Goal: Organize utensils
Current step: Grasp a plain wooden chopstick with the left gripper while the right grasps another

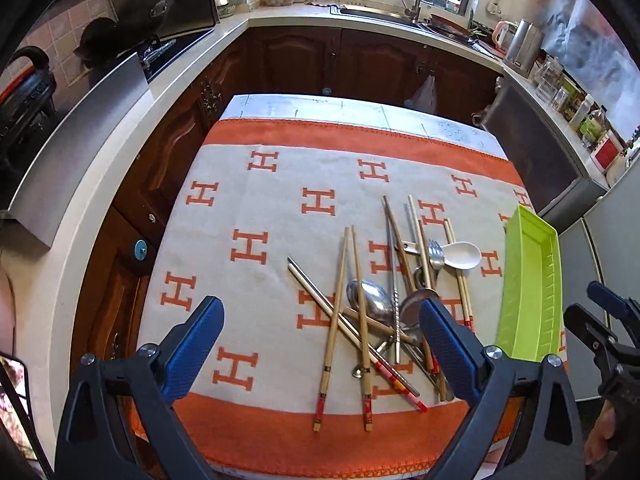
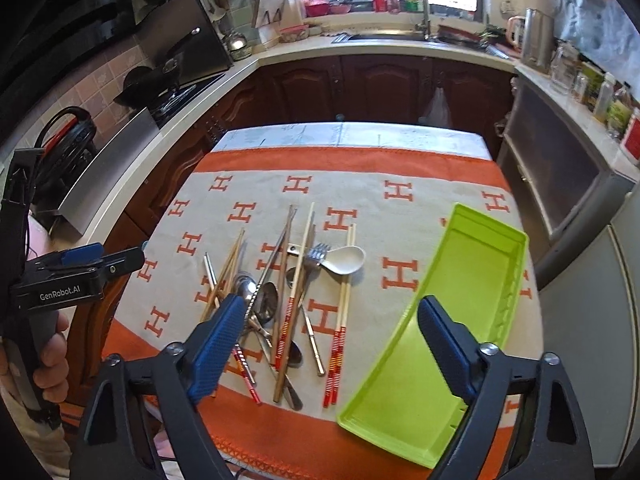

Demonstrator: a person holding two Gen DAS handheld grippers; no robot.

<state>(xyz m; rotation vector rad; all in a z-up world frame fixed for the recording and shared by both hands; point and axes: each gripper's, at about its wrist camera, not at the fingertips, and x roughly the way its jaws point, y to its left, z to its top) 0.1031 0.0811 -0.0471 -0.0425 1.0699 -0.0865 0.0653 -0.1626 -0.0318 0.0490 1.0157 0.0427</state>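
A loose pile of utensils lies on an orange-and-cream cloth point(image 1: 248, 200) point(image 2: 400, 220). It holds bamboo chopsticks point(image 1: 338, 312) point(image 2: 338, 344), metal spoons point(image 1: 370, 300) point(image 2: 266, 300), a fork point(image 1: 435, 250) point(image 2: 318, 254) and a white spoon point(image 1: 464, 255) point(image 2: 348, 258). To its right lies a lime-green tray point(image 1: 532, 280) point(image 2: 460, 280) with nothing in it. My left gripper point(image 1: 320, 302) hovers open above the near part of the pile. My right gripper point(image 2: 331, 300) is open too, straddling the gap between pile and tray. Neither holds anything.
Dark wooden cabinets and a pale counter point(image 1: 280, 12) wrap around the table. A sink with a tap point(image 2: 416, 4) is at the back, a stove point(image 1: 160, 48) on the left, and jars point(image 2: 600, 92) on the right. A hand point(image 2: 48, 356) holds the left gripper's handle.
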